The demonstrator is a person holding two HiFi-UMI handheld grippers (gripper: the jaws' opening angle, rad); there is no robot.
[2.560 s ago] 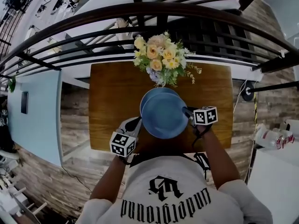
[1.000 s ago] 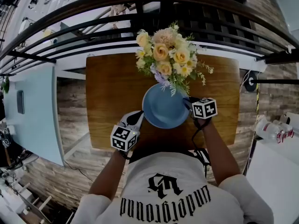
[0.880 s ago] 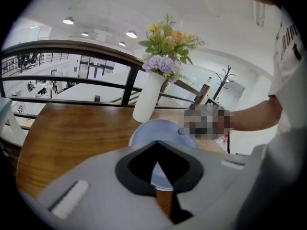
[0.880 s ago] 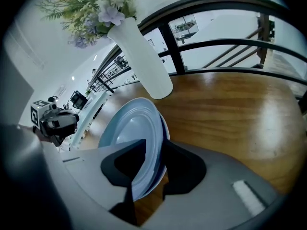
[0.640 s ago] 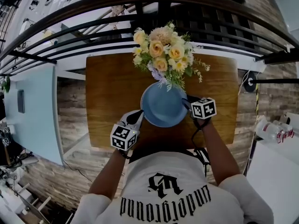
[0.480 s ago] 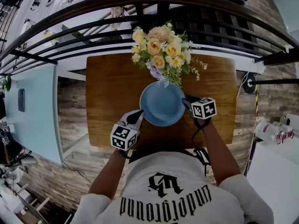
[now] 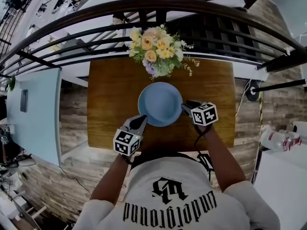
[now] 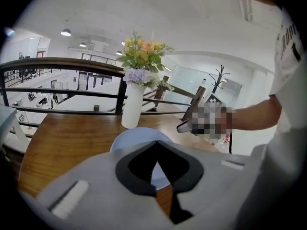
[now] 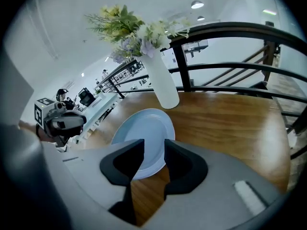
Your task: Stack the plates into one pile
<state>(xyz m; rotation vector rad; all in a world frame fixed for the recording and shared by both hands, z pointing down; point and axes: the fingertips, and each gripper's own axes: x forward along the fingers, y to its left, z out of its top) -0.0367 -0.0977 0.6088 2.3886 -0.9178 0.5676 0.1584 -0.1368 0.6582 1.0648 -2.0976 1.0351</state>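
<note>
Release: blue plates [image 7: 160, 104] now sit as one pile toward the table's [image 7: 110, 90] far edge, right claw [image 7: 184, 109] just opened wide and empty, left claw [image 7: 141, 120] shut and empty, so stacking looks finished.

Bare wood lies wide open on the table [image 7: 110, 104] to the left and right of the plates [image 7: 160, 104], giving room to come in from either side. The air straight above the plates is open too. Just beyond their far rim stands the vase [image 9: 163, 85], with only a thin strip of wood between. Its flowers [image 7: 156, 49] spread wider than its body and crowd that approach. Behind the vase, the railing [image 7: 192, 4] closes off the far edge.
</note>
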